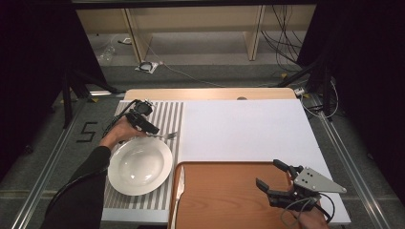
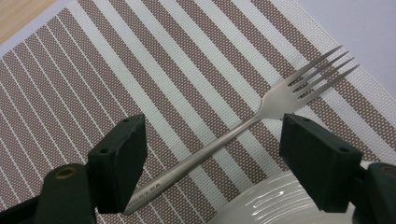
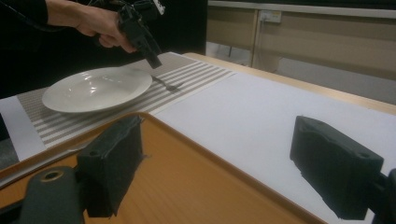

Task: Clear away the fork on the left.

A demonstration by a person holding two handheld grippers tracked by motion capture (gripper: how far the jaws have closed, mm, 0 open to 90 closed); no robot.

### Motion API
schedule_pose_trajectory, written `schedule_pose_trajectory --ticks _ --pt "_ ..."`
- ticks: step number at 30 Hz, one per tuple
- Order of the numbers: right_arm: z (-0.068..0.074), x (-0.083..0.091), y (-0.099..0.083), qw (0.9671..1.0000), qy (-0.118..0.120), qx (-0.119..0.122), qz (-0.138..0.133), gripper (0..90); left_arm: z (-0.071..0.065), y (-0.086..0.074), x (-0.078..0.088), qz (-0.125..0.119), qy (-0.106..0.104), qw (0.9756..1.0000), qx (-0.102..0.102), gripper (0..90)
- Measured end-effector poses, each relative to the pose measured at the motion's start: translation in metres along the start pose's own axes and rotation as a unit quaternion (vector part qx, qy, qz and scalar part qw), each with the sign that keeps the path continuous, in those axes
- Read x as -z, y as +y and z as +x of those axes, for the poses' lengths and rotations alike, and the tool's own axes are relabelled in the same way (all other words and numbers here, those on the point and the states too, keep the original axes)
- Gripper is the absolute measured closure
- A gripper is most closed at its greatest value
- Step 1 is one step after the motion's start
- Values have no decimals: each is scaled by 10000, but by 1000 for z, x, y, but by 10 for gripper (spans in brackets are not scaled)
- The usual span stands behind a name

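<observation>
A steel fork lies on the striped placemat just beyond the white plate, tines toward the right. My left gripper points down at its handle. In the left gripper view the fork runs slantwise between the two jaws, which stand wide apart and do not press it; the plate rim shows below. My right gripper hovers open over the wooden tray with nothing between its jaws. The right gripper view looks across to the plate, the fork and the left gripper.
A knife lies along the tray's left edge, next to the plate. A large white mat covers the table's right and far part. The wooden tray sits at the near right.
</observation>
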State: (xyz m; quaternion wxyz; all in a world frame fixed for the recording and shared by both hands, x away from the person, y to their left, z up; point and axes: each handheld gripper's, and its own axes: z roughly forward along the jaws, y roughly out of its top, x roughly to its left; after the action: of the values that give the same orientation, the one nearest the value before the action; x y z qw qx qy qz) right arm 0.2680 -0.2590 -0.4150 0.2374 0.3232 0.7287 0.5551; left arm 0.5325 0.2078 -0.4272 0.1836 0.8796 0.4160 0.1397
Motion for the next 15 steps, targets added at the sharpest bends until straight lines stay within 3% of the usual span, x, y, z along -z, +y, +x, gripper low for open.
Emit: schedule_pose_trajectory --ticks 2,8,15 --pt "1 0 0 10000 9 -7 10 180 -1 0 -2 88 -3 9999 -108 236" --pt "1 -1 0 10000 18 10 5 179 2 -2 -8 130 -71 9999 -77 243" --pt "2 -1 0 10000 24 25 39 180 3 1 -12 310 -48 9992 -262 259"
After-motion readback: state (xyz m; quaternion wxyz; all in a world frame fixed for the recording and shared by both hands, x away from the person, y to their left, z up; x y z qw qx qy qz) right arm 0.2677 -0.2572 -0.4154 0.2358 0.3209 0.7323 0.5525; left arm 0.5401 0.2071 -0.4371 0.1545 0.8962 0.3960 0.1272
